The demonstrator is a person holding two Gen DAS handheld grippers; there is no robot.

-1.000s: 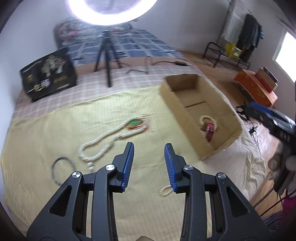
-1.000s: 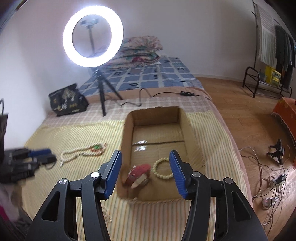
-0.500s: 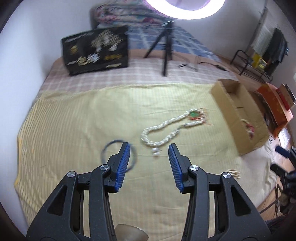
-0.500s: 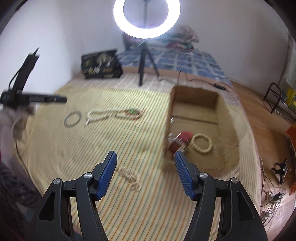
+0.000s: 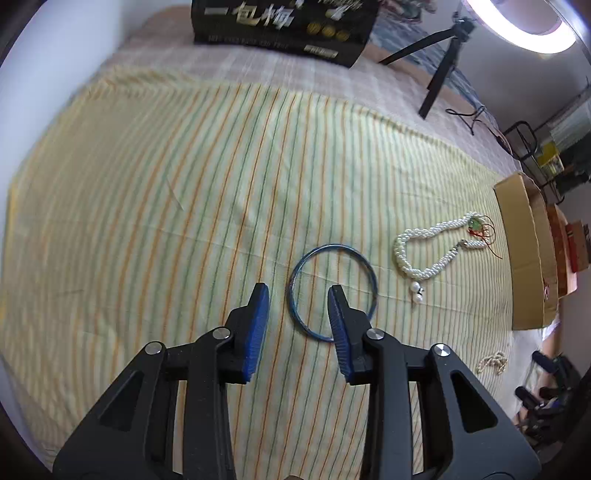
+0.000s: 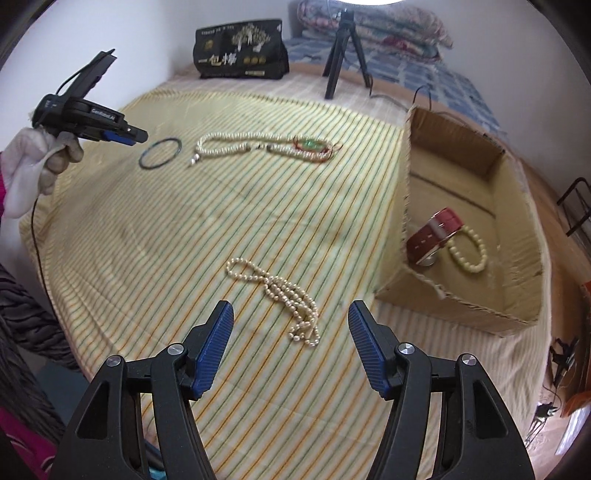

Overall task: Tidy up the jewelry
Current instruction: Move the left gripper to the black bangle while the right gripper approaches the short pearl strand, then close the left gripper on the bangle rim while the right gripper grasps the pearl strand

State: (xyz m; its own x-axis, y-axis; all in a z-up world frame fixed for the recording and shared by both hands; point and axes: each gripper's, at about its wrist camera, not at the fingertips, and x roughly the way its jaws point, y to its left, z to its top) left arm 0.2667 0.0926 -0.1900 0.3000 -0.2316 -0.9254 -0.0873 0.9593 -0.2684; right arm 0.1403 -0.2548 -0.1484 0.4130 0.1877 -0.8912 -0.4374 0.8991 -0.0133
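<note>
A blue bangle [image 5: 332, 246] [image 6: 168, 139] lies flat on the striped cloth. My left gripper [image 5: 297, 295] [image 6: 138, 137] hangs just above its left rim, which shows between the closing jaws; the pads are clear of it. A twisted pearl necklace [image 5: 436, 229] [image 6: 229, 149] with a green pendant lies to the bangle's right. My right gripper [image 6: 291, 314] stands open over a small pearl strand [image 6: 291, 295] [image 5: 491, 362] and holds nothing. A cardboard box [image 6: 454, 306] [image 5: 524, 266] at the right holds a red watch [image 6: 436, 232] and a bead bracelet [image 6: 469, 251].
A black printed bag [image 5: 284, 26] [image 6: 240, 51] and a ring-light tripod [image 5: 439, 70] [image 6: 343, 48] stand at the far end of the bed. A person's gloved hand [image 6: 33, 166] grips the left tool. Cables [image 6: 561, 354] lie on the floor right of the bed.
The left gripper has swung left and sunk from the pearl necklace to the blue bangle. The right gripper has turned from the box to the small pearl strand, with its jaws wider.
</note>
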